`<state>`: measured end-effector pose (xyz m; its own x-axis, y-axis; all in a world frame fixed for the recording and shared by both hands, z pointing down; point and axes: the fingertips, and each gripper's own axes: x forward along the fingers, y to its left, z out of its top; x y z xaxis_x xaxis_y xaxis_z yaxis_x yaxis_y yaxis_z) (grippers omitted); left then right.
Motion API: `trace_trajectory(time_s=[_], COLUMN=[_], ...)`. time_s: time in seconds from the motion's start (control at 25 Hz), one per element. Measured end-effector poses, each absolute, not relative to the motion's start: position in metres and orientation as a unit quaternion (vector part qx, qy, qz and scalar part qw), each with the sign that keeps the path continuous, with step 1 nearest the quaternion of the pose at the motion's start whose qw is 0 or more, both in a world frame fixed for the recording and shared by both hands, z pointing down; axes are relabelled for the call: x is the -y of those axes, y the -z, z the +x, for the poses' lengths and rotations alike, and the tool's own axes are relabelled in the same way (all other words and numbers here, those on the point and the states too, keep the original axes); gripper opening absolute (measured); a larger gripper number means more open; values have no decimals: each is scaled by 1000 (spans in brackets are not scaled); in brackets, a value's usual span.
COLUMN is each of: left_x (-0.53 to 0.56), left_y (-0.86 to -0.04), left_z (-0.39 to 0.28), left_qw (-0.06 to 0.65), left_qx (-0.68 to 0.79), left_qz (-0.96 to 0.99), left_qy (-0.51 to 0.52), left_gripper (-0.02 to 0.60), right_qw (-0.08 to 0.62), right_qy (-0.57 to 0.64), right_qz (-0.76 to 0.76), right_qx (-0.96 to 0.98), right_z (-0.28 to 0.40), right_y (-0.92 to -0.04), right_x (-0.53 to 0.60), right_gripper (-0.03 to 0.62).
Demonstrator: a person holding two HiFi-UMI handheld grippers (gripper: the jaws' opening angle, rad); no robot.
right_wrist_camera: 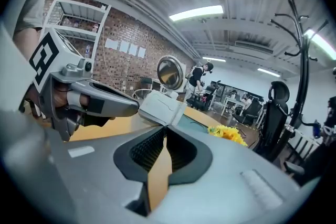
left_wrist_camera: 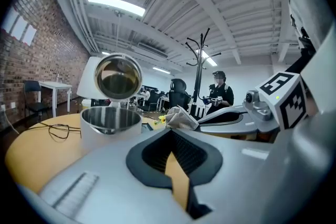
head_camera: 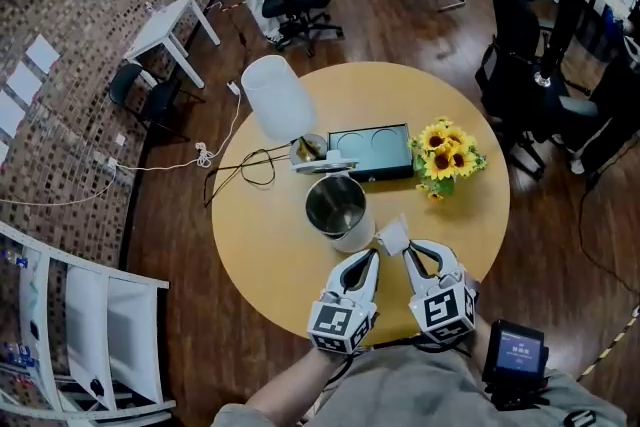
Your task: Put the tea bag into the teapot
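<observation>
L gripper (head_camera: pixel 373 257) & R gripper (head_camera: pixel 409 256), lower centre of head view, both pinch the tea bag (head_camera: pixel 392 236) btwn their tips. Lid-up teapot (head_camera: pixel 352 235) sits just above-left on the table (head_camera: pixel 260 255).

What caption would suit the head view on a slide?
The left gripper and right gripper pinch a white tea bag together above the round table, beside the open teapot.
</observation>
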<state>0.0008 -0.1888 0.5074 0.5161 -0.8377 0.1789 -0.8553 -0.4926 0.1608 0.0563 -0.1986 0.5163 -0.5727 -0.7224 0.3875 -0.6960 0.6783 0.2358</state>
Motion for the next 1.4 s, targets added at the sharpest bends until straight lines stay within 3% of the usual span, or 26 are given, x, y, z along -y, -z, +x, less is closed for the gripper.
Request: trace_trajectory(time_s=[0.84,1.4], left_x=[201,238], left_y=[-472,-473], left_z=[-40,-136], left_qw=[66,75], left_qx=[540,459], left_qz=[839,885], left_qy=[-25,1], left_gripper=[-6,-6], right_qw=[204,236], right_qy=[67,69], right_qz=[365,438], right_qx=[906,865], right_z=[19,-81], right_y=[-489,-486], right_x=[213,238], right_gripper=[28,28])
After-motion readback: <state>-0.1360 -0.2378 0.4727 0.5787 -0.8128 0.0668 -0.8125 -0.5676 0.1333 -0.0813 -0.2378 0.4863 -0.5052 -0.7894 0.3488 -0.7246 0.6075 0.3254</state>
